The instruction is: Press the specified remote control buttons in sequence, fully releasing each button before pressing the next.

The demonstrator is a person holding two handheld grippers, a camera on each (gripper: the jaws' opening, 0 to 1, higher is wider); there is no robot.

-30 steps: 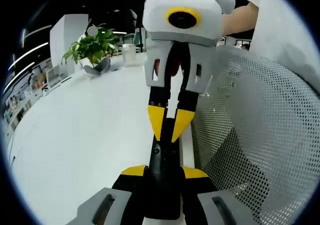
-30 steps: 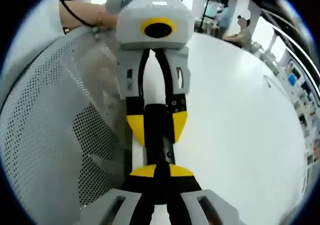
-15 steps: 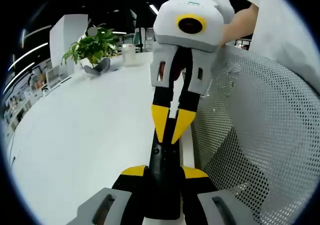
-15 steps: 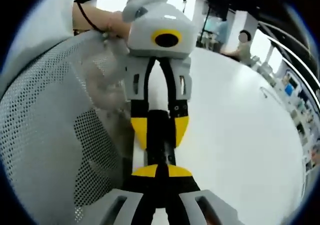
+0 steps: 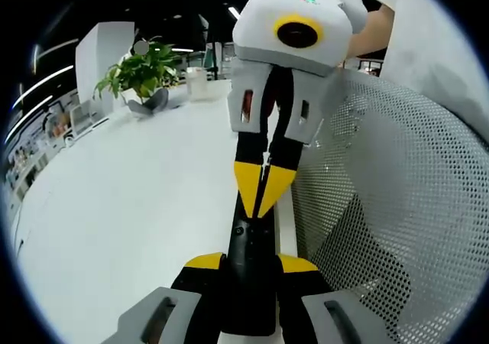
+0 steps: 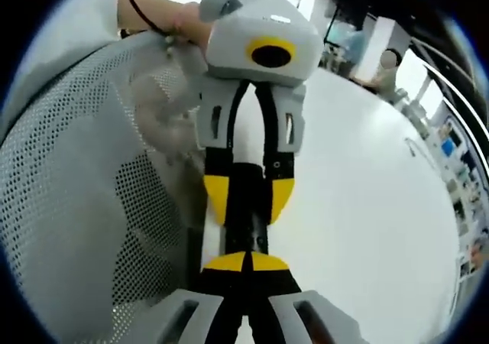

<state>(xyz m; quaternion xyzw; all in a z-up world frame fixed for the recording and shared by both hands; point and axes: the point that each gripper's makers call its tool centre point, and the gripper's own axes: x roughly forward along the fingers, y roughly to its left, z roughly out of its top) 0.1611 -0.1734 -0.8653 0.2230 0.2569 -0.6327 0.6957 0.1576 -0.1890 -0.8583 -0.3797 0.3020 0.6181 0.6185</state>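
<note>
A black remote control (image 5: 249, 283) lies lengthwise between my left gripper's (image 5: 250, 264) yellow-tipped jaws, which are shut on its sides. My right gripper (image 5: 261, 193) comes down from the top of the left gripper view, its two yellow fingertips shut together and resting on the remote's far end. In the right gripper view my right gripper (image 6: 246, 262) is shut, tips together against the remote (image 6: 244, 195). Opposite it, the left gripper (image 6: 248, 199) clamps the remote from both sides. The buttons under the tips are hidden.
A white table (image 5: 137, 199) spreads to one side, with a potted plant (image 5: 141, 73) and a white cup (image 5: 199, 82) at its far end. A white mesh chair back (image 5: 397, 206) stands close on the other side. A person sits at the table's far side (image 6: 390, 65).
The right gripper's yellow fingertips, slightly apart a second ago, have come together on the remote's end. The left gripper and the remote have stayed put.
</note>
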